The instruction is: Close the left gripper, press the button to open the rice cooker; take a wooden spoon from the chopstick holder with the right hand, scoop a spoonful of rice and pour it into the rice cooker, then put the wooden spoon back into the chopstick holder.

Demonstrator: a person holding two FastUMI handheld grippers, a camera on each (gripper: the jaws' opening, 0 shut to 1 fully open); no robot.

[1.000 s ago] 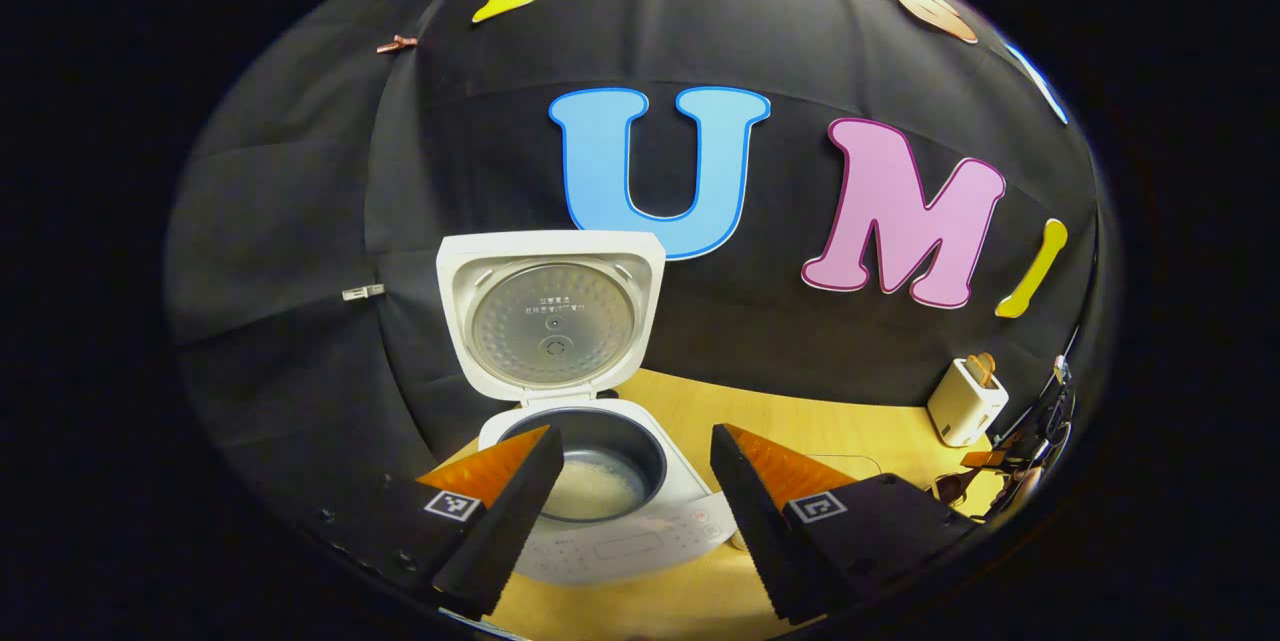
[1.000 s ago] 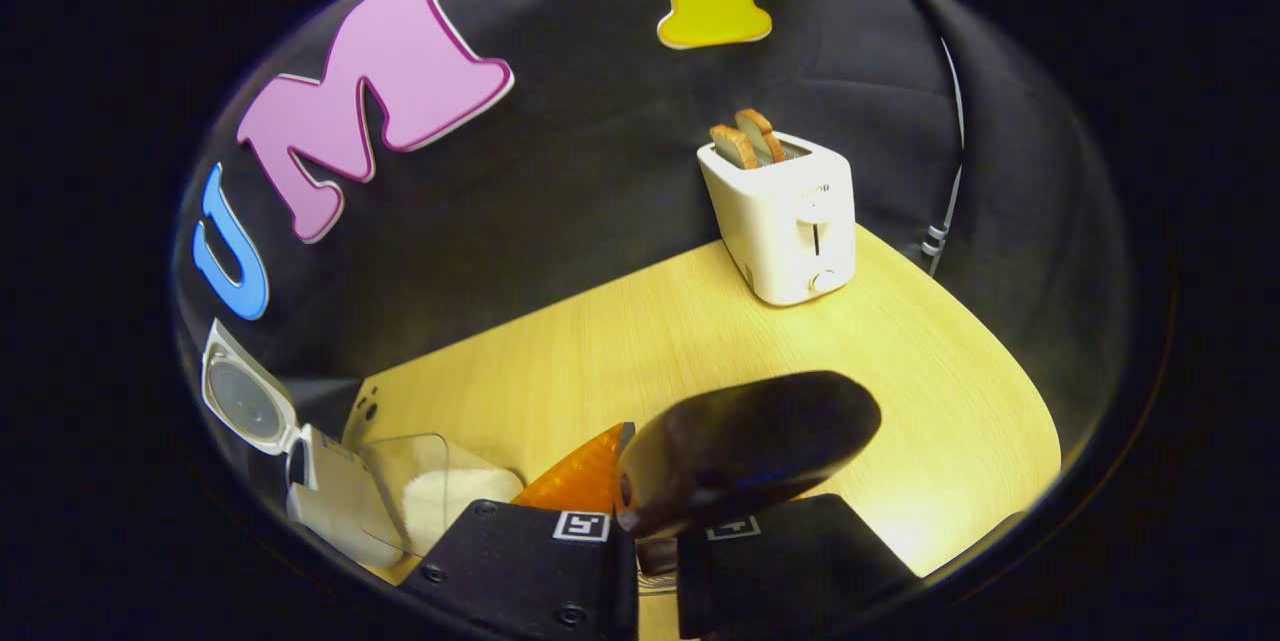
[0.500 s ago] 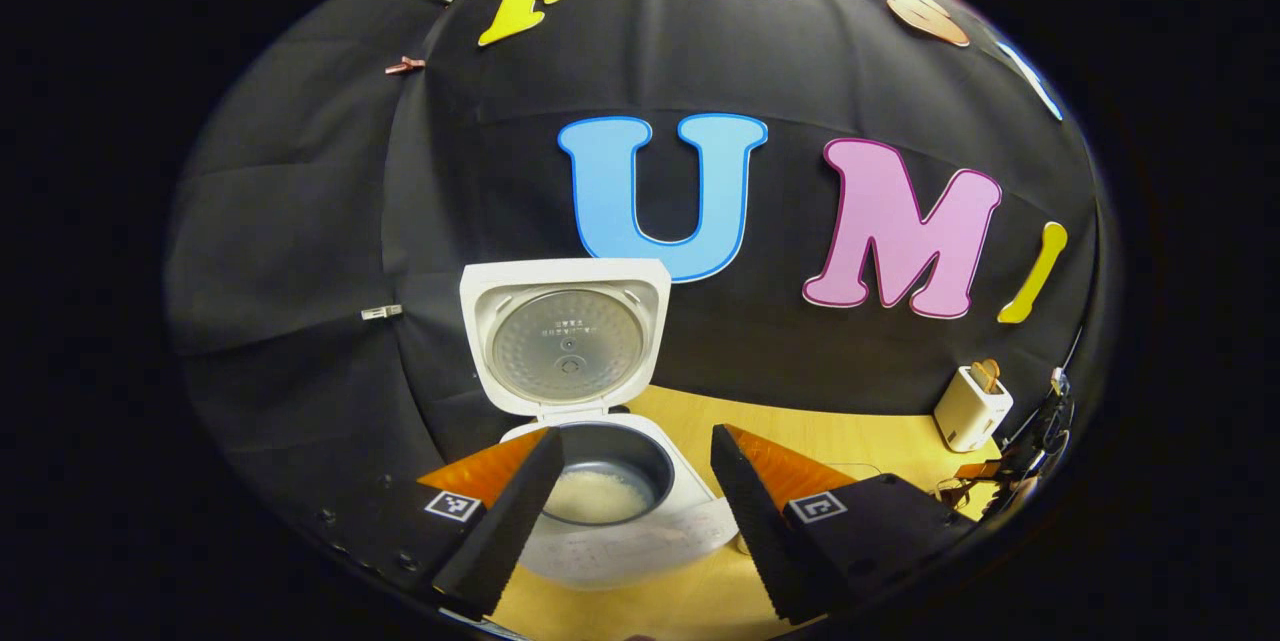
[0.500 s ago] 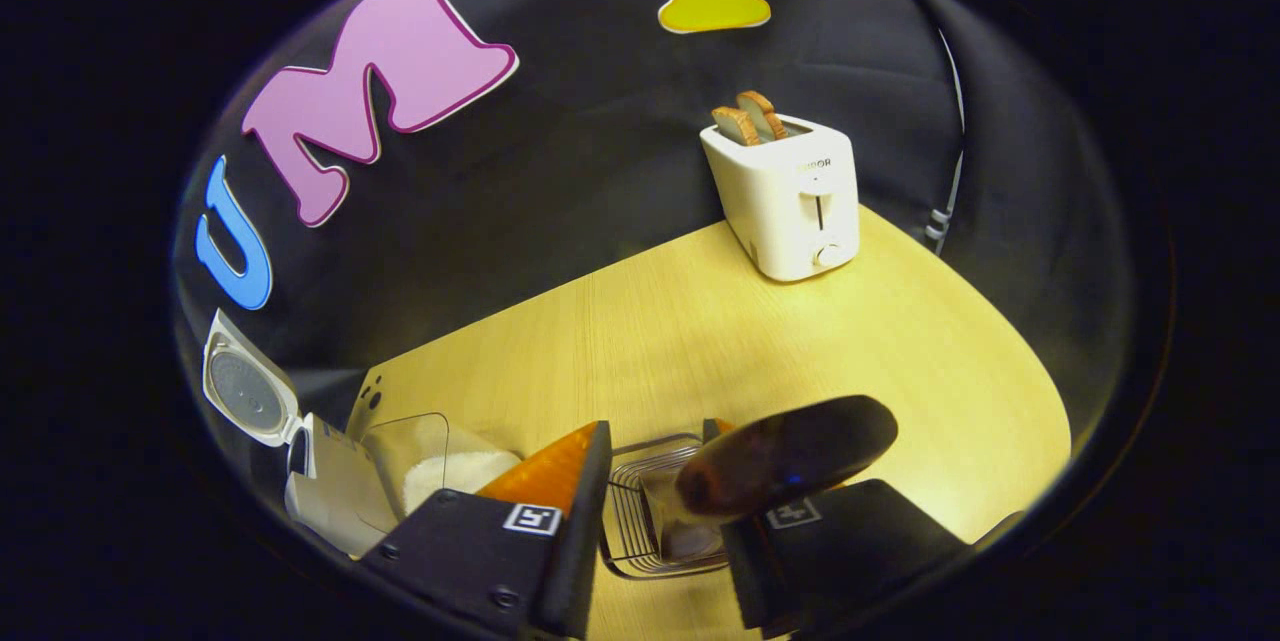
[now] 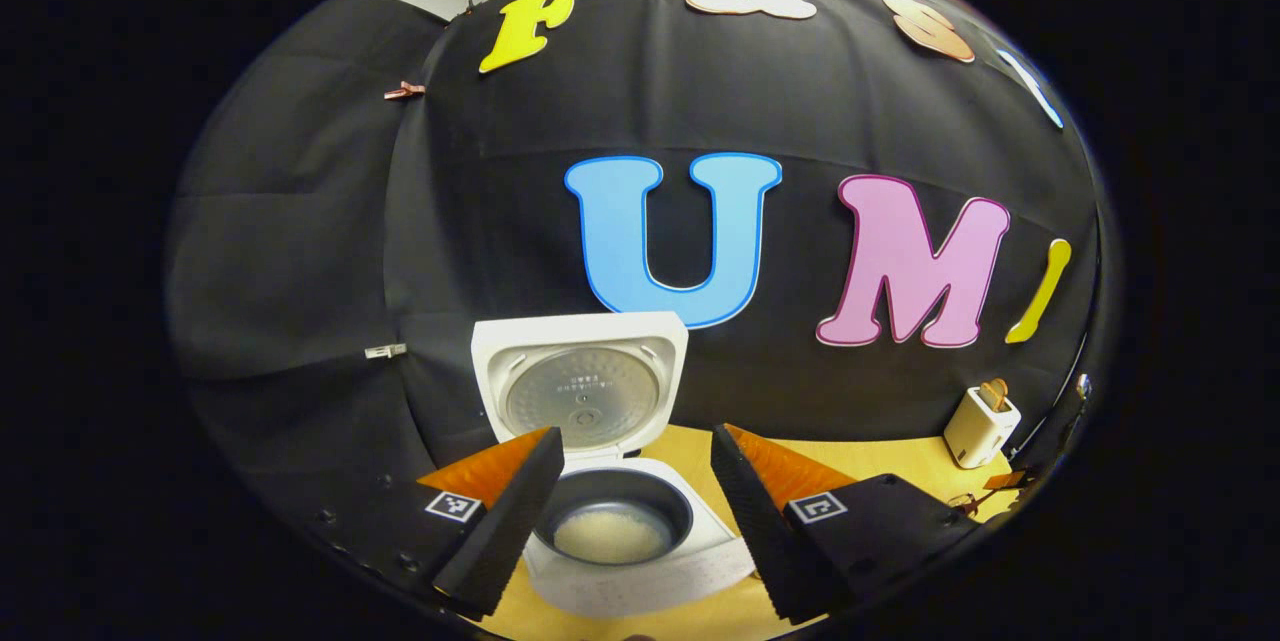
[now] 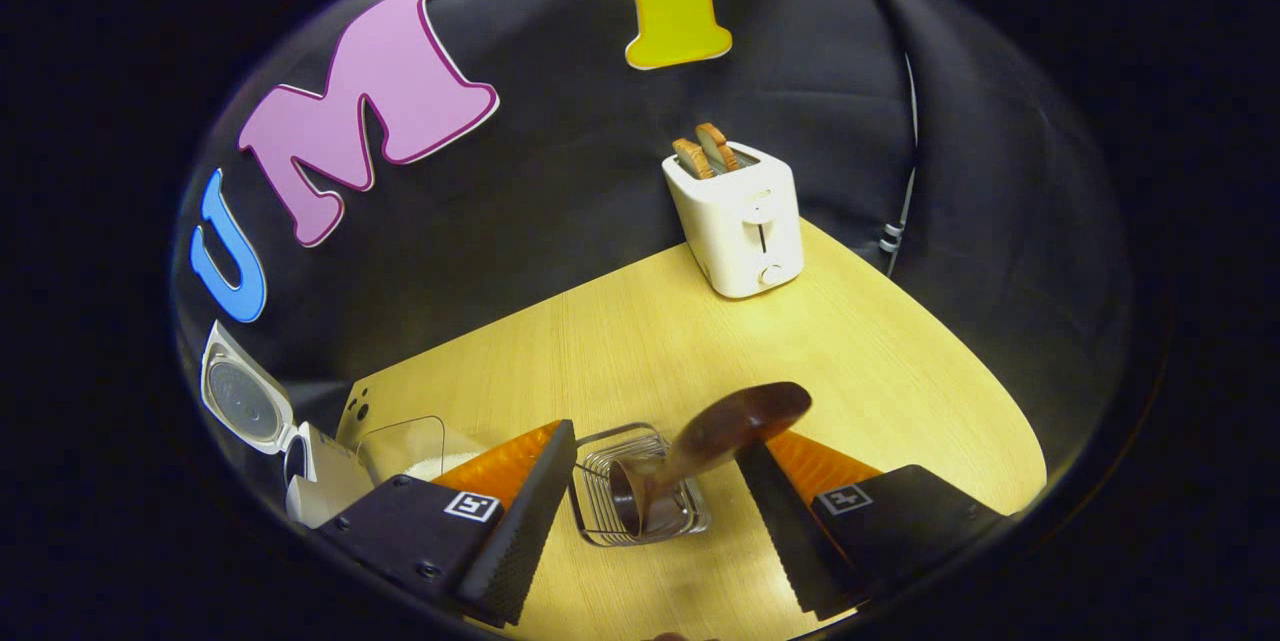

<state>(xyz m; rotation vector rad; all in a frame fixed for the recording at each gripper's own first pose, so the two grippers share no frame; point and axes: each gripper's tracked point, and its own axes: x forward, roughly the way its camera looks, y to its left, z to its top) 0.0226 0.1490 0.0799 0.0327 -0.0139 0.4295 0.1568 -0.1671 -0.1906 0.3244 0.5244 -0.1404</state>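
Note:
In the right gripper view the dark wooden spoon stands handle-down in the wire chopstick holder, leaning right with its bowl up. My right gripper is open, its fingers on either side of the holder and apart from the spoon. The white rice cooker sits at far left with its lid up, and a clear container of rice stands beside it. In the left gripper view the rice cooker is open, lid raised, rice in the inner pot. My left gripper hangs open above it.
A white toaster with two bread slices stands at the back of the wooden table; in the left gripper view the toaster is at far right. The black cloth wall closes the back and sides.
My right gripper opened and let go of the spoon, which now rests in the wire holder, and pulled back and up. The left gripper drew back from the cooker.

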